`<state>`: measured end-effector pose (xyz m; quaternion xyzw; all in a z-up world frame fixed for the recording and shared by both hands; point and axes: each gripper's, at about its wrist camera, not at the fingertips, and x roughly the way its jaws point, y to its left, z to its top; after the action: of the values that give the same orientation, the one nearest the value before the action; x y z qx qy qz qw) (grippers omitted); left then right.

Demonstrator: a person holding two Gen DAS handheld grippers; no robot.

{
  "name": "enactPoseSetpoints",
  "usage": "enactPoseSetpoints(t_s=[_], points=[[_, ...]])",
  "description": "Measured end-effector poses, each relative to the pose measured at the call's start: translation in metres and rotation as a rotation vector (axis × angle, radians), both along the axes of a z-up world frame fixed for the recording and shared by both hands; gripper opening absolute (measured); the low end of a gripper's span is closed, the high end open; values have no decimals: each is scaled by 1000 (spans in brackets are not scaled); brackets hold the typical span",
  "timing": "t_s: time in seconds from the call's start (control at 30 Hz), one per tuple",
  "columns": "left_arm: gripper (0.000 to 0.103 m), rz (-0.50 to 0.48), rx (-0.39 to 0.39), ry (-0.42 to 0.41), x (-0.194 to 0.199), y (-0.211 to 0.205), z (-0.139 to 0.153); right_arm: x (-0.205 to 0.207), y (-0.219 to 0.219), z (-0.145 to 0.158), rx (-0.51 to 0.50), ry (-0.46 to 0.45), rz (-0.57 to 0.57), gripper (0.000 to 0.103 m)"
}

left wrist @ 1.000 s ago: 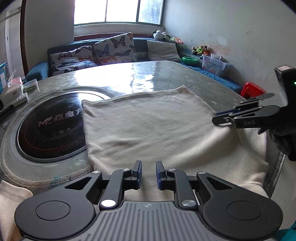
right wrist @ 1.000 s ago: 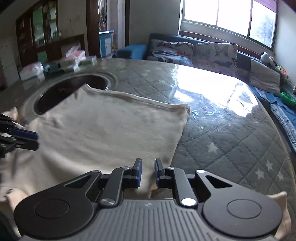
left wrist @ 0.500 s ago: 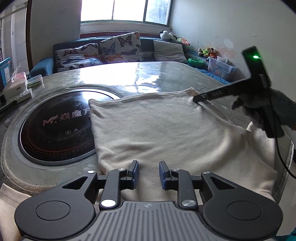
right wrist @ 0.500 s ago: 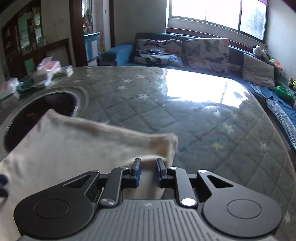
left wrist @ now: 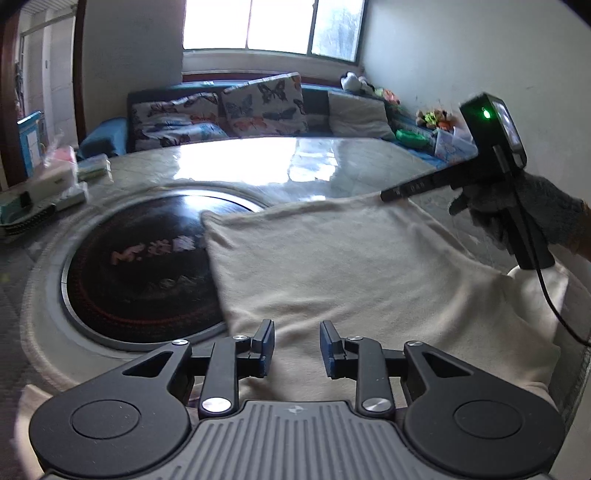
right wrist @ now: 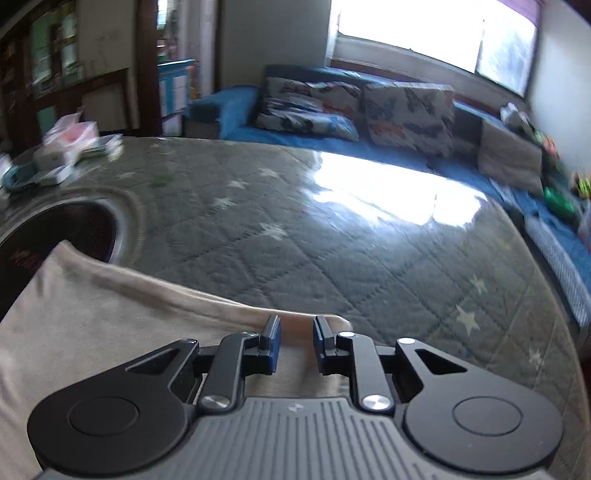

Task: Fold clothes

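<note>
While both tongs [left wrist: 296,345] [right wrist: 295,341] stand spread, the cream garment [left wrist: 362,280] apparently runs lengthwise from near edge toward the window.

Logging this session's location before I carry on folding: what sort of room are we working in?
Most likely a home living or dining room. A blue sofa with butterfly cushions runs under the window, and the cream garment lies on a large round table with a dark inset turntable.

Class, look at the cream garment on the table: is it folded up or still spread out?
Spread out. The cream garment lies flat across the table, one far corner over the dark round inset; whether it is doubled cannot be told.
</note>
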<state>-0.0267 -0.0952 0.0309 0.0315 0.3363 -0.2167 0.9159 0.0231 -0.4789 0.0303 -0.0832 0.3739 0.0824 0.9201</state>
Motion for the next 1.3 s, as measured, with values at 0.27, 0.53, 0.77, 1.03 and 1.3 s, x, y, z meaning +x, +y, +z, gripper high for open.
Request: enactPoseSetpoints(t_s=[0.27,0.53,0.77,1.03,1.3], points=[[37,163,39,-41,-28,60,12,-73,52,12,12,4,244,42],[43,250,138,-44,-38,83,3,-140,100,13,-20,6,442,45],[23,282,222,-89,-42,85,-7,-158,106,3,-26,22,447,47],[7,549,78,-155,-49,143,7,-165,106,6,-39,4,454,48],[7,617,-10,-101,-54,168,2,-184,127,20,-21,-31,592,46]])
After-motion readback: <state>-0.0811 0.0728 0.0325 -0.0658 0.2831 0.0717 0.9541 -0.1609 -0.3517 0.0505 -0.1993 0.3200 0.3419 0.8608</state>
